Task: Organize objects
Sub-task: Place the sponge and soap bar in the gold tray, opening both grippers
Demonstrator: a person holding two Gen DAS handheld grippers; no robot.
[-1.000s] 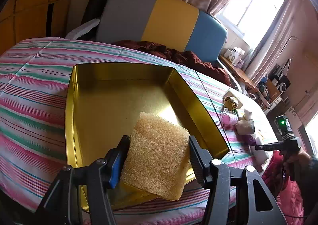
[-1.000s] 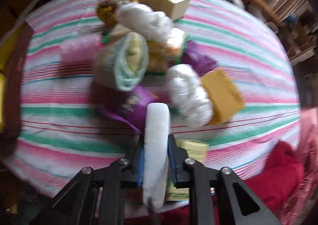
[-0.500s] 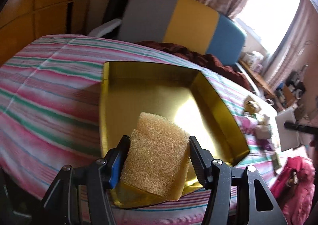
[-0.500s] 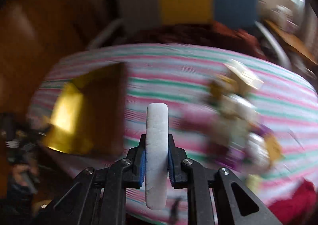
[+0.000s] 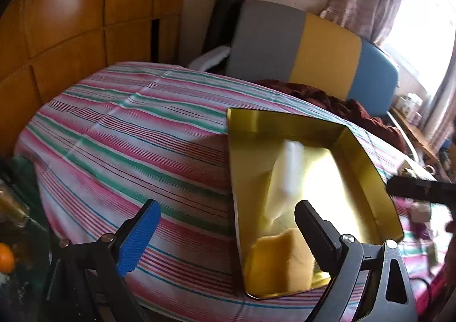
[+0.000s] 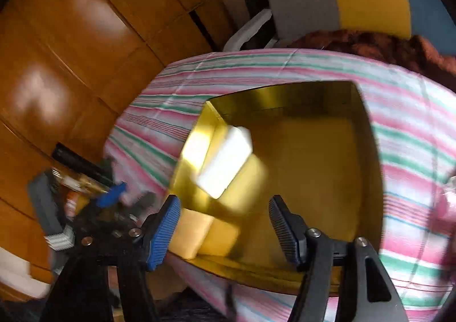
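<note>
Where gold gleams, porous sponge (image 5: 278, 260)

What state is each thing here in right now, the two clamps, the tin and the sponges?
Left gripper: open, jaws just widened, nothing between them.
Right gripper: open, jaws just widened, nothing between them.
Gold tin tray: open-topped, on the striped tablecloth.
Yellow sponge: released, in the tray's near corner.
White sponge: released, blurred, over the tray; landed or not, cannot tell.

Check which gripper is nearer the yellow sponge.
Left. The left gripper, jaws just opened, has the yellow sponge beside its finger; the right gripper, also just opened and empty, is across the tray.
</note>
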